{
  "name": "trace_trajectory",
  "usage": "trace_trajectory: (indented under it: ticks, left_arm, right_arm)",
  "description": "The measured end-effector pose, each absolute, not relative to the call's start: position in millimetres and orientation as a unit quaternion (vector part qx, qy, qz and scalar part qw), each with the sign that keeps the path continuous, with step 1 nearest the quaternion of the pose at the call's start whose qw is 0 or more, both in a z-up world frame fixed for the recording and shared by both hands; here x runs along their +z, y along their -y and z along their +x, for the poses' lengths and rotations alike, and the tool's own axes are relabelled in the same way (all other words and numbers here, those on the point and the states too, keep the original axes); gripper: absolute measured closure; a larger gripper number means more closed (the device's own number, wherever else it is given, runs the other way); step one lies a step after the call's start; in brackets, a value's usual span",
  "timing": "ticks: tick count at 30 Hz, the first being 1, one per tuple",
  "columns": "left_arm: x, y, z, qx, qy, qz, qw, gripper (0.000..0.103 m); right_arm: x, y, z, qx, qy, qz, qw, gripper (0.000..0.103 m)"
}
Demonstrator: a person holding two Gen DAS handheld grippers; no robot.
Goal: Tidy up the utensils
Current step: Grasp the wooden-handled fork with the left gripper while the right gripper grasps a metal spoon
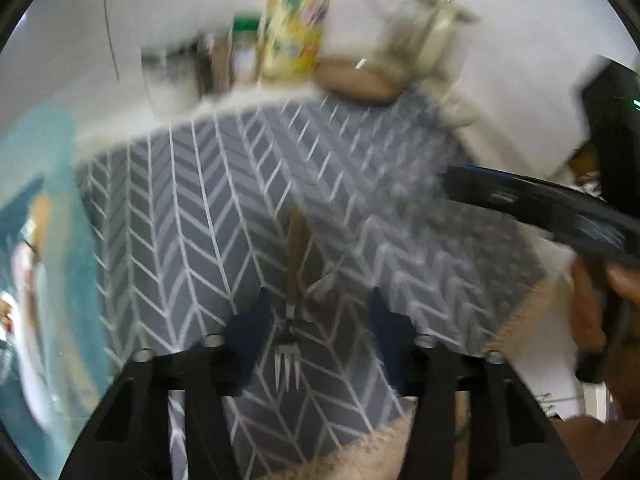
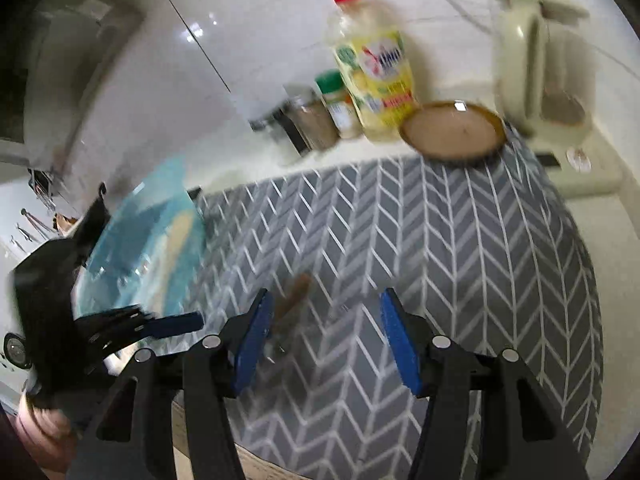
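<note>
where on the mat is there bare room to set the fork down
The grey herringbone mat is bare across its middle and right, between the brown plate at the back and the near edge. Only the wooden-handled fork lies on it, by the open left gripper and open right gripper. The back is crowded: dish soap bottle, spice jars, kettle. The blue tray borders the left.

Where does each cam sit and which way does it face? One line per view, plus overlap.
Left wrist: on the left tool, looking forward along its open fingers at a fork on the grey chevron mat; the right tool and the person's hand show at right.
Right wrist: on the right tool, fingers open, facing the same mat; the left tool shows at left, blurred.
Shared: mat, soap bottle, brown plate, cream kettle.
</note>
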State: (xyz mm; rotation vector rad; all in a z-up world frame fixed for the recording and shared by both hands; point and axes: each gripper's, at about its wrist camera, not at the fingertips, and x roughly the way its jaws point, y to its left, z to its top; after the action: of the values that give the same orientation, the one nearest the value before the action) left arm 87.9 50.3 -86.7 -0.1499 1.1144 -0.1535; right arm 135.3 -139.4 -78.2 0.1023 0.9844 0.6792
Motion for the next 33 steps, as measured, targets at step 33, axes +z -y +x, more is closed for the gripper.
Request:
trace_trajectory:
  ticks: [33]
  left_arm:
    - [-97.3, -85.0, 78.5, -0.053, -0.531, -0.174, 0.827, 0.096]
  right_arm:
    - [-150.7, 49.5, 183.4, 0.255, -0.499, -0.023, 0.828, 0.067]
